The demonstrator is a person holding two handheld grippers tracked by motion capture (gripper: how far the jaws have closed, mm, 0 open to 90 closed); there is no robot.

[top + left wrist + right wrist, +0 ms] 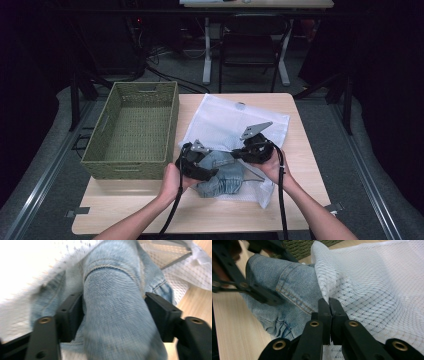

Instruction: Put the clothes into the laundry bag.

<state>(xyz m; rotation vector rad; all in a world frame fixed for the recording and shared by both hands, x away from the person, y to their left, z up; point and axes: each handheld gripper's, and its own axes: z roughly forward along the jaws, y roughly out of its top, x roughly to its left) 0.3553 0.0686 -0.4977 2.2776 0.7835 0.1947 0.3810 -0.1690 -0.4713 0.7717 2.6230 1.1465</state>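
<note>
A green woven basket (131,131) sits on the left side of the wooden table (300,200). Just right of it, the left gripper (113,315) squeezes a fat roll of blue jeans (117,315). The jeans lie half inside a white mesh bag (225,120). The right gripper (328,305) has its jaws pressed together, pinching the bag's edge.

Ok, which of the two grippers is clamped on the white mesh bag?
The right gripper: its jaws pinch the white mesh bag's edge. The left gripper clamps the blue denim garment instead.
</note>
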